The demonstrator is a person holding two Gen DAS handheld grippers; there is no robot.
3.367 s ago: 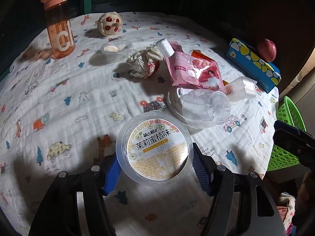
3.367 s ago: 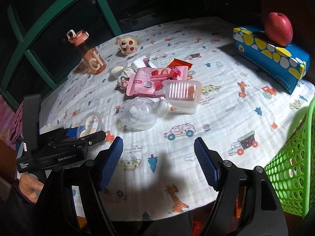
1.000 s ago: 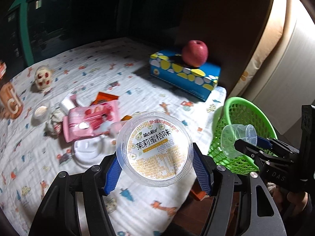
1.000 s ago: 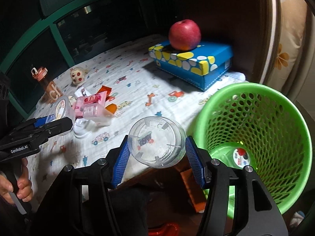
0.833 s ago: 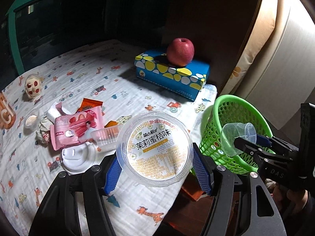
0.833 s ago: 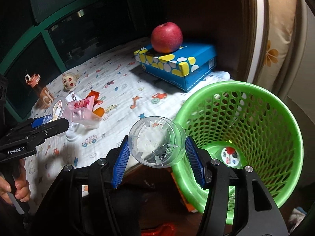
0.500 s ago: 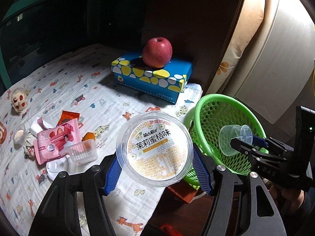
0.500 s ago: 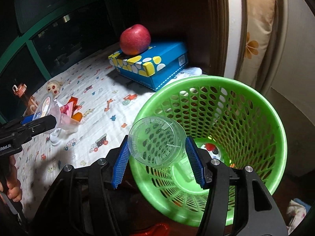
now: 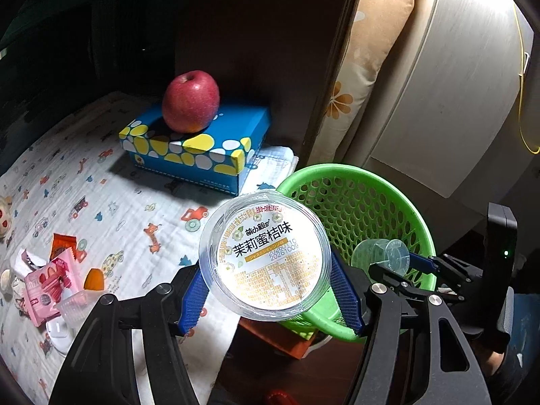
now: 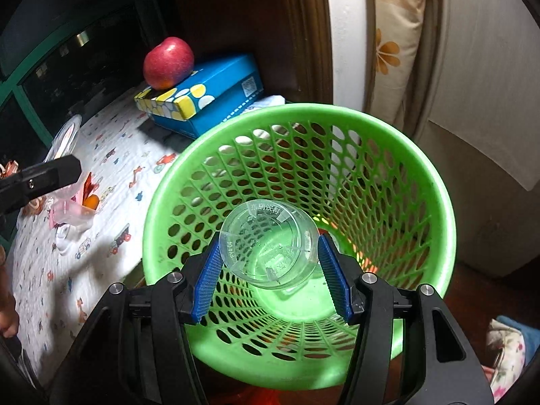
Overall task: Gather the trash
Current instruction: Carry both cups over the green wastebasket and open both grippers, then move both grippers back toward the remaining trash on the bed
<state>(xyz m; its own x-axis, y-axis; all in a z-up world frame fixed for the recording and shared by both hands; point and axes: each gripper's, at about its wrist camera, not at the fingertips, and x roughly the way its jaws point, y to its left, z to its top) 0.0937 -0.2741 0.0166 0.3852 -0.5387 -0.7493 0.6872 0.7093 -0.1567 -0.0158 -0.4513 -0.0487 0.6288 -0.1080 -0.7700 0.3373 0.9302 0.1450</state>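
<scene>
My left gripper (image 9: 270,290) is shut on a round clear jelly cup (image 9: 265,256) with a white and yellow printed lid, held at the table's edge beside the green mesh basket (image 9: 354,182). My right gripper (image 10: 270,266) is shut on a clear plastic cup (image 10: 268,244) and holds it over the open mouth of the green basket (image 10: 435,202). The right gripper with its cup (image 9: 381,256) also shows in the left wrist view, above the basket's rim. More trash lies on the tablecloth at the left: a pink wrapper (image 9: 47,283), an orange wrapper (image 9: 62,243) and a clear tub (image 9: 79,303).
A blue and yellow tissue box (image 9: 202,148) with a red apple (image 9: 190,101) on it stands at the table's far corner. A floral curtain (image 9: 357,77) and a pale cabinet (image 9: 455,101) stand behind the basket. The basket sits on the floor past the table edge.
Both grippers have swung right from the table toward the basket. The right gripper took up the clear cup and now holds it over the basket's opening. The left still holds the jelly cup.
</scene>
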